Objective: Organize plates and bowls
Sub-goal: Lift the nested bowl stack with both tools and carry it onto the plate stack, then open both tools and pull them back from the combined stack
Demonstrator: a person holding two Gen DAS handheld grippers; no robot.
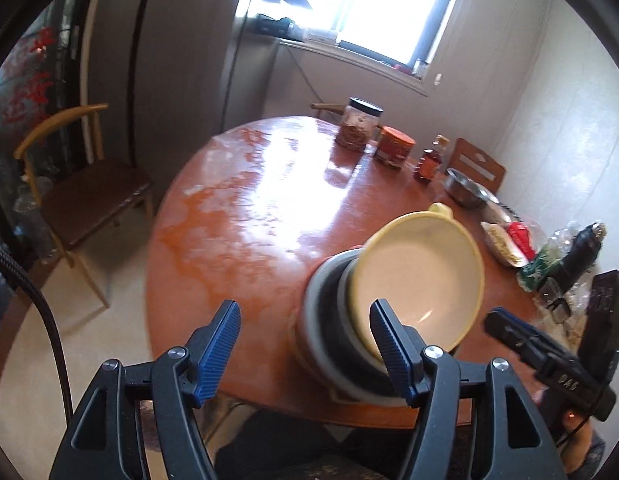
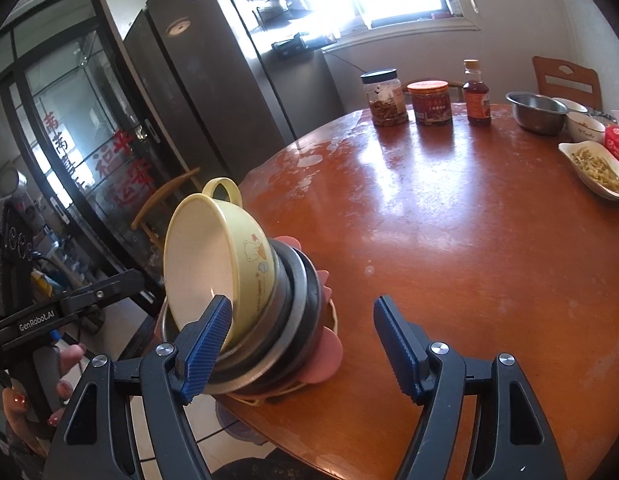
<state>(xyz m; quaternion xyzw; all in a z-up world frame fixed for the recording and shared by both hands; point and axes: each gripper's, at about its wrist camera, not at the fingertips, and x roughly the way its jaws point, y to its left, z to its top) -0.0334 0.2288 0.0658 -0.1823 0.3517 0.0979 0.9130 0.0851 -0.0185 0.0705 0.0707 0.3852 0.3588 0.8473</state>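
A yellow bowl point(image 2: 217, 264) sits tipped on top of a stack of dishes point(image 2: 293, 320) near the front edge of the round worktop point(image 2: 449, 240). The stack has grey and dark dishes, with pink and yellow ones at the bottom. It leans a bit toward the edge.

The bowl looks hard and smooth, so it could slip. It would likely break or chip if it fell. It looks light, but the whole stack is probably heavy. A good place to take hold is the bowl's rim, or the round loop handle point(image 2: 223, 192) at its top edge. The stack would be safer lifted from both sides, low down.

The left claw point(image 1: 305, 344) is about half open and holds nothing. Its right finger shows in front of the bowl, and I cannot tell if it touches.

The right claw point(image 2: 301, 344) is also wide apart and empty. Its left finger is in front of the bowl's rim.
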